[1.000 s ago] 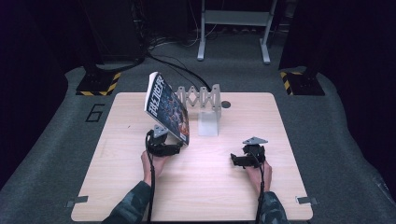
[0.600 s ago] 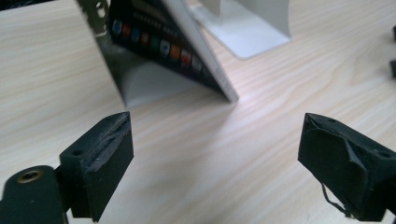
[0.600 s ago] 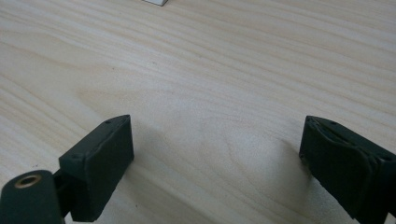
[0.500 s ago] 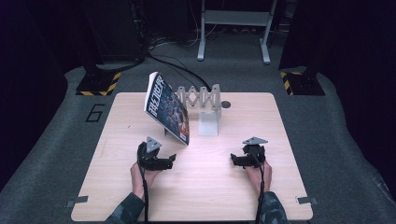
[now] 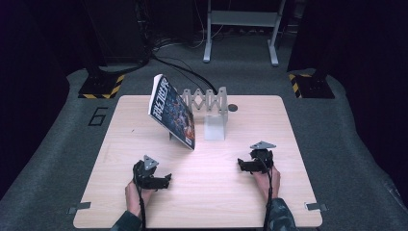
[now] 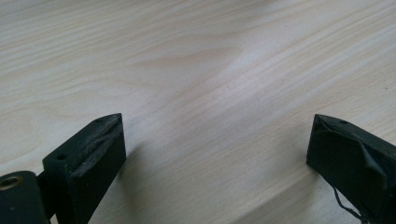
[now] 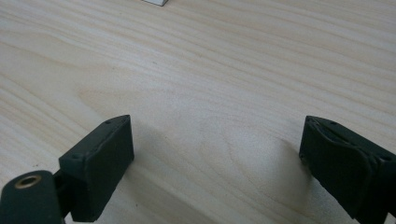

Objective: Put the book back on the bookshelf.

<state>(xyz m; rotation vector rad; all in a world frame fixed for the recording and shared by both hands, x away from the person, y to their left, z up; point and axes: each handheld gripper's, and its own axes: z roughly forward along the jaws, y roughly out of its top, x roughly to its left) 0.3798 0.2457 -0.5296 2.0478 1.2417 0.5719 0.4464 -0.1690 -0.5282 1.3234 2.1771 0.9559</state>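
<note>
A magazine (image 5: 172, 111) with a dark cover stands tilted at the back of the table, leaning on a grey folding rack (image 5: 208, 100). My left gripper (image 5: 167, 180) lies low over the wood near the front left, well short of the magazine. Its jaws have just been opening and stand wide apart (image 6: 215, 149) with bare wood between them. My right gripper (image 5: 242, 166) rests at the front right, open (image 7: 215, 154), nothing between its jaws.
A pale upright block (image 5: 214, 128) stands just right of the magazine, in front of the rack. The wooden table (image 5: 288, 125) sits on grey carpet; a metal stand's legs (image 5: 240, 29) and black cables lie beyond the far edge.
My left gripper has drawn back from the magazine's lower edge toward the near side and sunk lower. The magazine stays leaning on the rack. The right gripper has kept still.
</note>
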